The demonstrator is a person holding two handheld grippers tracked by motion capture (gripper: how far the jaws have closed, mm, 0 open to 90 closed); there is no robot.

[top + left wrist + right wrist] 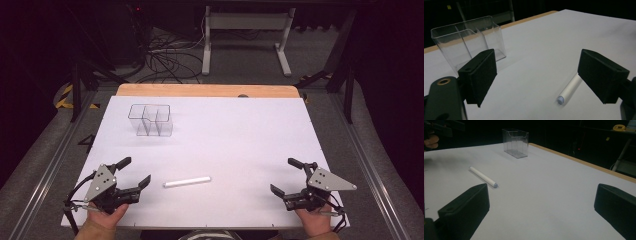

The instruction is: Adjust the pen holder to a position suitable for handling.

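Observation:
A white cylindrical stick [187, 182] lies flat on the white table [225, 135], near the front, a little left of centre. A clear plastic box with dividers [150, 120] stands upright at the back left. My left gripper [134, 172] rests at the front left corner, open and empty, its jaws pointing toward the stick [570, 88] and the box [469, 45]. My right gripper [286, 176] sits at the front right, open and empty. From it the stick [483, 176] lies ahead to the left and the box [515, 143] farther off.
A wooden strip [207, 90] edges the table's far side. Beyond it stand white desk legs [245, 35] and loose cables [165, 57] on the grey floor. Metal rails [47, 165] run along both sides of the table.

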